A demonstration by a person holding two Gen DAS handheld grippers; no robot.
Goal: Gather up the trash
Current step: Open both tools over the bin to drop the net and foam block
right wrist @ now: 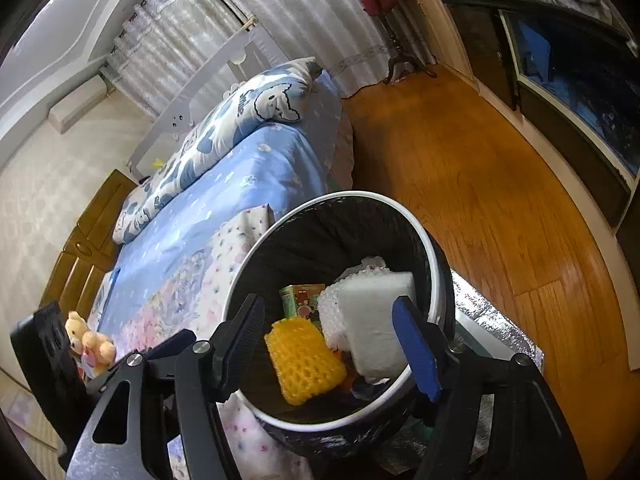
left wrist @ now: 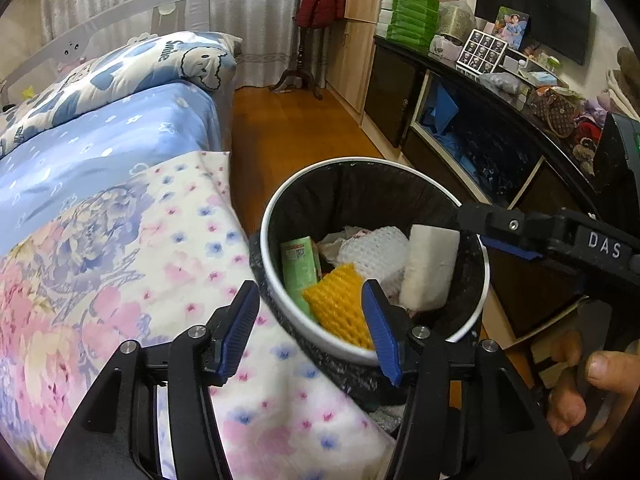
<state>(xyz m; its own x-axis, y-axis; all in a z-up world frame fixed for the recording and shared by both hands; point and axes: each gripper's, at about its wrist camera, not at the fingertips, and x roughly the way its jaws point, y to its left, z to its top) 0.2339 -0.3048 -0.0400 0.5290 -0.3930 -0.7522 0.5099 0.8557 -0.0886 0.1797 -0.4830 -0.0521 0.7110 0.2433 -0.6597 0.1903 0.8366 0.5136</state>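
- Beside the bed, on the brown wood floor (right wrist: 472, 184), the round trash can (left wrist: 487, 276) is standing with its mouth open to the top. It is showing a smooth white rim (right wrist: 434, 256) and a crinkly black bag liner (left wrist: 360, 196) inside.
- Inside the can, trash is lying in a pile. A yellow foam net (left wrist: 340, 300) with bumpy holes is leaning near the front. A flat green packet (left wrist: 301, 268) is standing beside it. A white bubbly wrap (left wrist: 376, 256) is sitting behind them, and a smooth white foam block (left wrist: 430, 268) is leaning on the right side.
- The left gripper (left wrist: 308, 326) is hanging just over the near edge of the can. Its two ridged blue pads (left wrist: 380, 332) are spreading wide apart and are holding nothing.
- The right gripper (right wrist: 332, 344) is hanging over the can too. Its fingers (right wrist: 416, 350) are also spreading wide, with nothing between them. The foam block and the yellow net are showing in the gap, lower down in the can.
- The soft blanket (left wrist: 120, 264) with pink and blue flowers is draping off the bed and touching the side of the can.
- A puffy blue and white cartoon quilt (left wrist: 132, 68) is lying farther up the bed.
- A small fuzzy teddy bear (right wrist: 90, 340) is sitting far to the left in the right wrist view.
- A dark shiny cabinet (left wrist: 472, 120) is standing along the wall, with piles of things on top.
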